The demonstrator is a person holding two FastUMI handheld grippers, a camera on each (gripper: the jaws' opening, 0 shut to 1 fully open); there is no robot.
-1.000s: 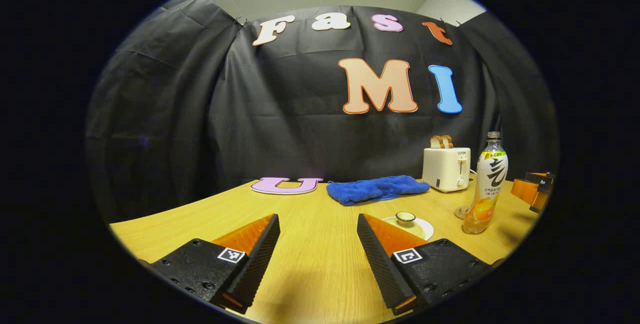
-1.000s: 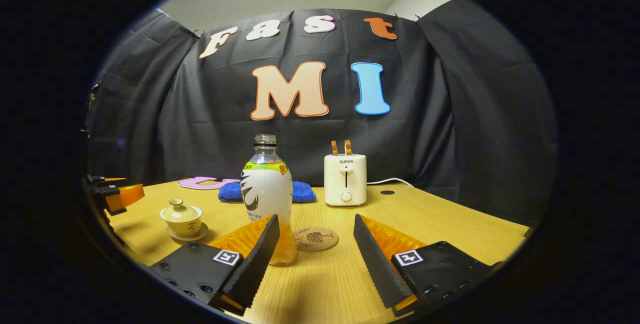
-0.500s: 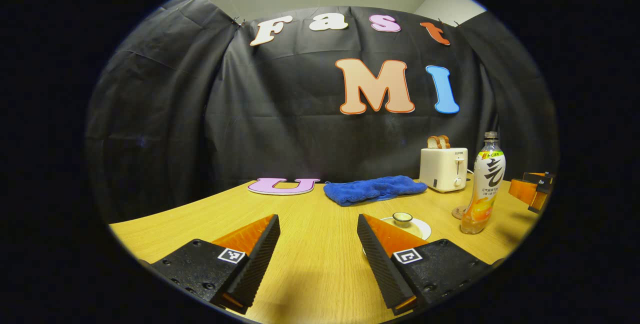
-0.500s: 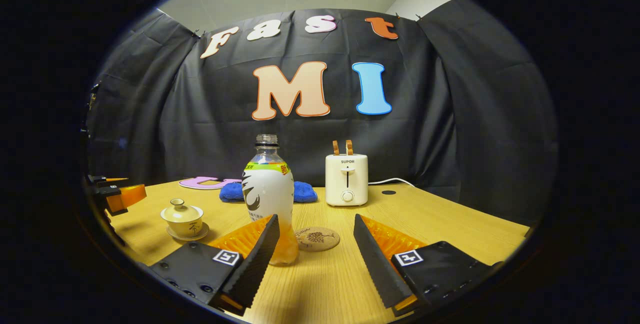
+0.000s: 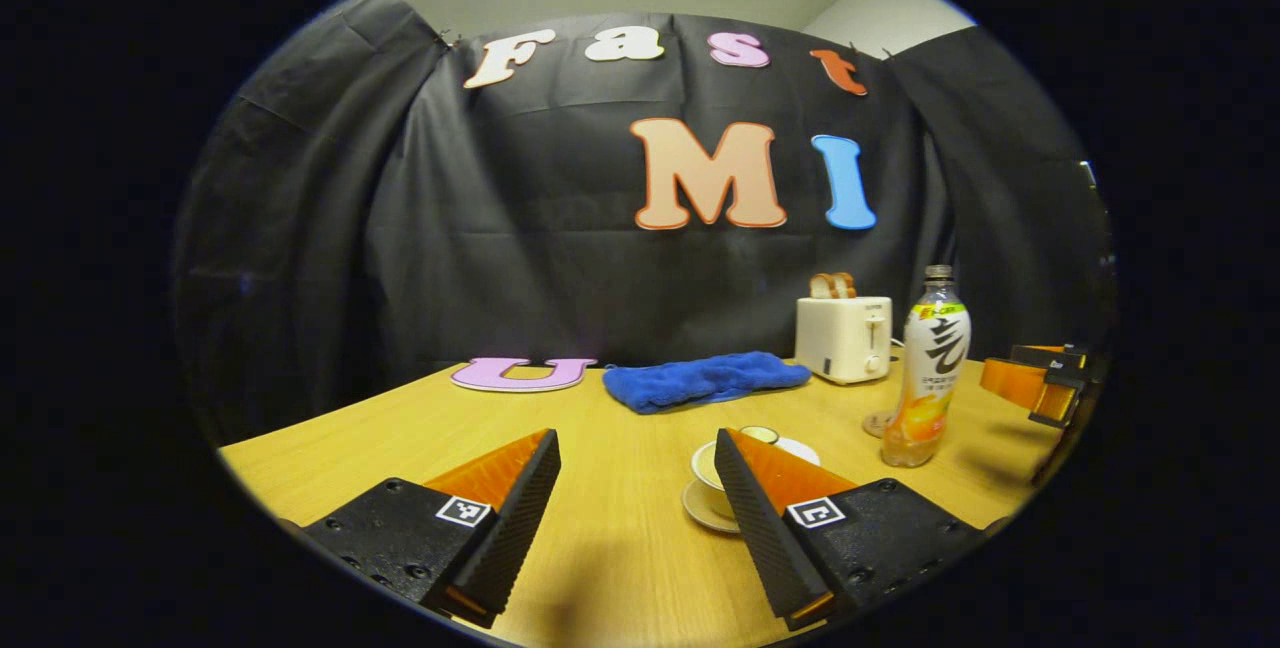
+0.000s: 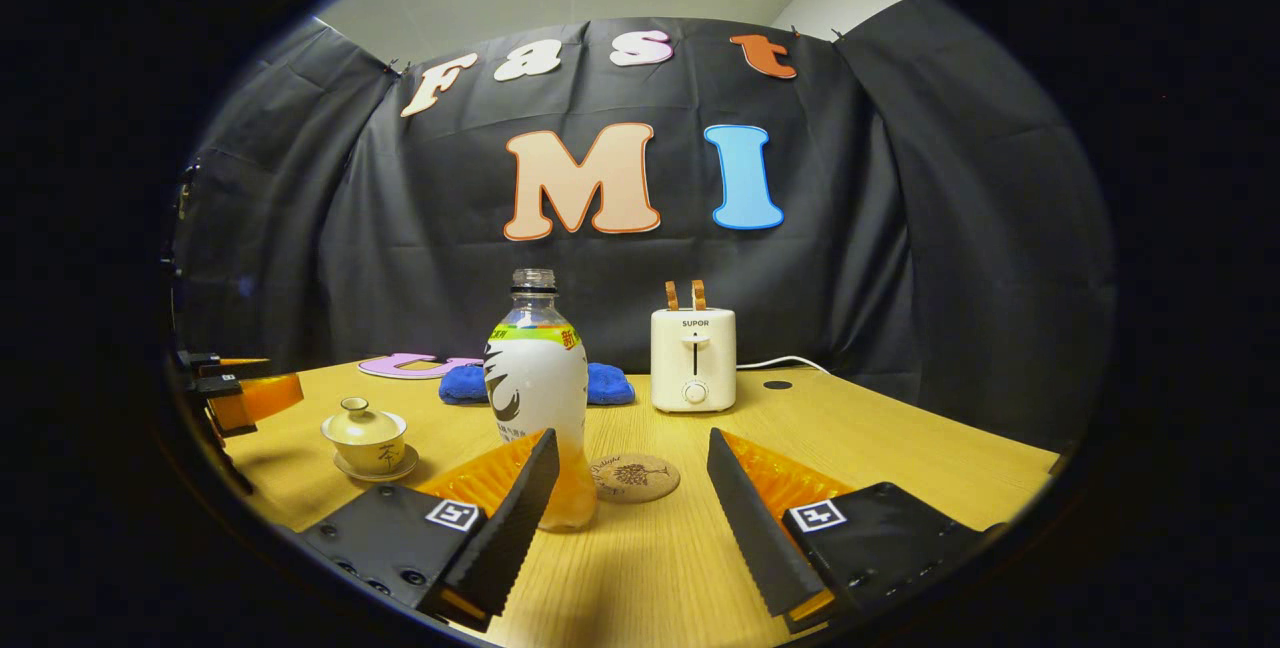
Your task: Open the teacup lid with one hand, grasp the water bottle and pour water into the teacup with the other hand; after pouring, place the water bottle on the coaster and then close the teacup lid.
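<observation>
A wooden worktop in a booth carries everything for a pouring task, laid out in a row so that each hand has its own job; the lidded teacup stands on its saucer toward the left, the water bottle stands upright near the middle, and a round cork coaster lies flat just beside the bottle's base, seemingly ready to receive the bottle after pouring.

In the left gripper view, the left hand-held gripper has its two fingers spread wide apart with nothing between them; the teacup sits low and just ahead, partly hidden behind the right-hand finger rather than centred in the gap; its lid knob peeks above that finger; the lid looks to be on, so the first step is judged not yet done.

In the right gripper view, the right hand-held gripper is likewise wide open and empty; the bottle stands just ahead, behind the tip of the left-hand finger and off-centre; the coaster lies between the fingers farther on; the left hand-held gripper shows near the teacup at the left edge.

Behind, well apart from the task's things, stand a toaster holding bread slices and a folded blue cloth.
</observation>
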